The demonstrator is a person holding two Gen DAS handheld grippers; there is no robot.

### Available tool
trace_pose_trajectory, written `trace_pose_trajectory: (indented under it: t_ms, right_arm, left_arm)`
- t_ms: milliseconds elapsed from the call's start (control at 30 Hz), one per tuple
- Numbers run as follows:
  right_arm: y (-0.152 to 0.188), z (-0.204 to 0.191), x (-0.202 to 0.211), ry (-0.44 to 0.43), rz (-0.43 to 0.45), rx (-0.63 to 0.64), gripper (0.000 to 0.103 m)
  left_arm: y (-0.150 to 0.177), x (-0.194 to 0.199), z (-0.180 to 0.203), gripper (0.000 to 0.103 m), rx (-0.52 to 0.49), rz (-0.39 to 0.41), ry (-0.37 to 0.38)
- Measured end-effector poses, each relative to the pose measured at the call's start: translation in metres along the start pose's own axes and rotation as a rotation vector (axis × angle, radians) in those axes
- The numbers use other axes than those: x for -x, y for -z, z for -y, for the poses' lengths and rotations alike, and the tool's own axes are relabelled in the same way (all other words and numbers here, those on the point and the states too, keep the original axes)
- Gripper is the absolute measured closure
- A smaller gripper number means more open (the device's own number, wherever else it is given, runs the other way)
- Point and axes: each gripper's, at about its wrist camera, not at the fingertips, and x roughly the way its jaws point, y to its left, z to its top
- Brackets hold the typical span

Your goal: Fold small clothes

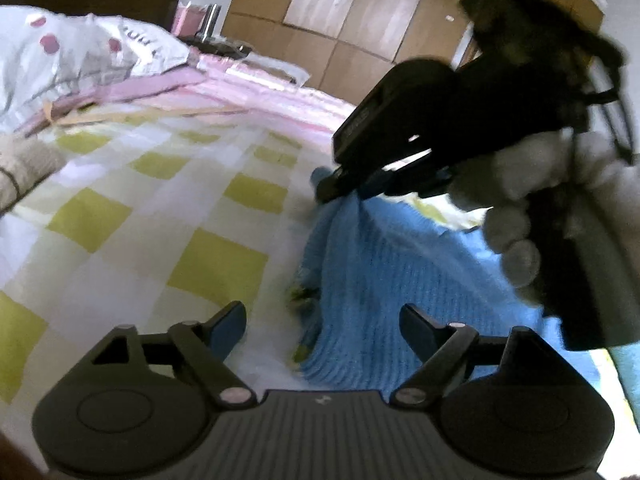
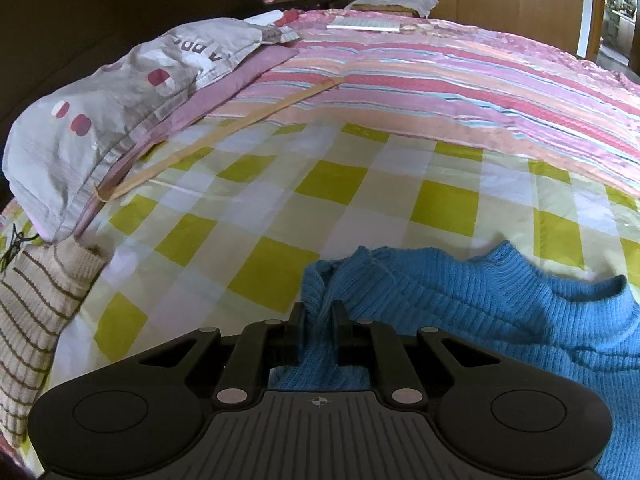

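Note:
A small blue knitted sweater [image 1: 384, 264] lies on the green-and-white checked bedsheet [image 1: 168, 208]. My left gripper [image 1: 322, 326] is open, its jaws wide apart over the sweater's near edge, holding nothing. My right gripper [image 1: 340, 188] comes in from the upper right in a gloved hand and pinches a raised fold of the sweater. In the right wrist view the right gripper [image 2: 319, 314] is shut on a bunched fold of the blue sweater [image 2: 500, 304], whose neckline lies to the right.
A beige striped knit garment [image 2: 36, 320] lies at the left on the sheet [image 2: 280, 208]. A grey pillow [image 2: 112, 108] and a pink striped quilt [image 2: 440, 80] lie beyond. A thin wooden stick [image 2: 224, 132] rests by the pillow. Wooden wardrobes [image 1: 340, 12] stand behind the bed.

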Motion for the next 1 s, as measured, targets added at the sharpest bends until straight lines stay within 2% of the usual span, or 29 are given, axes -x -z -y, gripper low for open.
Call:
trace_pose_trajectory:
  t_ms: [133,333,467,567,633,800,900,1000]
  right_arm:
    - [-0.002,0.001,0.006,-0.014,0.009,-0.013,0.092]
    - [-0.004,0.011,0.029,-0.03,0.038,-0.034,0.092]
    - [-0.001,0.023,0.043,-0.042,0.05,-0.063,0.092]
    - [0.002,0.029,0.053,-0.051,0.06,-0.075,0.092]
    - [0.003,0.032,0.059,-0.054,0.067,-0.08,0.092]
    - [0.007,0.041,0.071,-0.068,0.082,-0.099,0.092]
    - [0.011,0.05,0.082,-0.081,0.1,-0.112,0.092]
    - [0.015,0.061,0.095,-0.092,0.123,-0.133,0.092]
  left_arm:
    - [0.0,-0.007,0.001,0.015,-0.04,0.0,0.013]
    - [-0.003,-0.006,-0.006,0.015,-0.005,0.0,0.059]
    - [-0.003,-0.011,-0.007,0.017,-0.005,-0.006,0.047]
    - [-0.002,-0.013,-0.004,0.026,-0.012,-0.016,0.055]
    - [-0.001,-0.015,-0.002,0.044,-0.012,-0.028,0.066]
    - [-0.001,-0.016,0.001,0.076,0.005,-0.051,0.098]
    - [-0.002,-0.007,0.01,0.082,-0.007,-0.035,0.106]
    - [-0.002,0.004,0.027,0.084,-0.035,-0.012,0.112]
